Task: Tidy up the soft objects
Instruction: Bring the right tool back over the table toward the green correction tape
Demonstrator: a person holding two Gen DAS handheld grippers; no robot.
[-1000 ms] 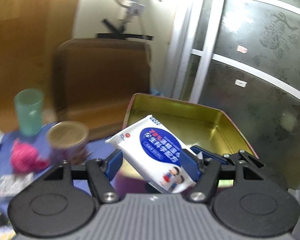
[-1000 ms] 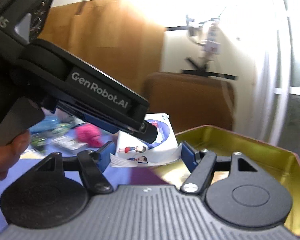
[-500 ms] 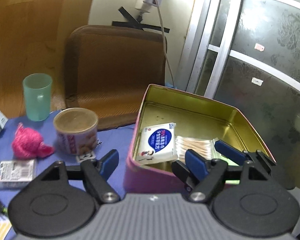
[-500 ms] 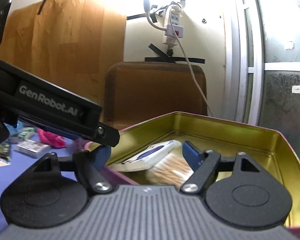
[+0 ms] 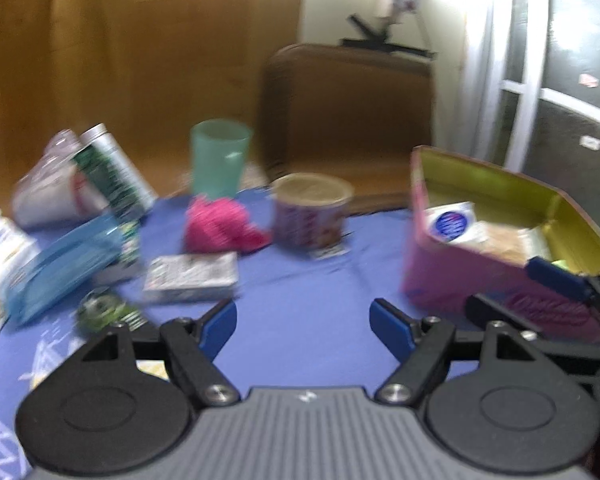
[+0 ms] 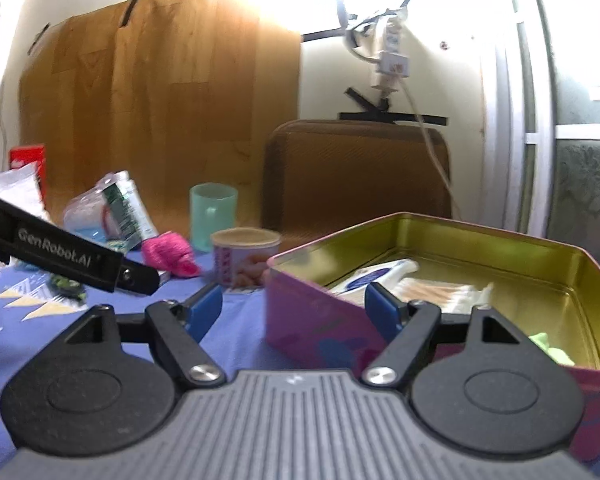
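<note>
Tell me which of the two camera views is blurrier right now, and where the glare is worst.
Left wrist view: clearly blurrier, the green cup and pink yarn ball smeared. Right wrist view: sharper, the pink tin crisp, but the white wall above is blown out. Both bend straight lines, fisheye style.

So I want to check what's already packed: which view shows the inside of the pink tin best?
The right wrist view: the pink tin sits close and sharp, its gold floor, wipes pack and cotton swabs visible. The left wrist view shows it blurred, at the right edge.
</note>
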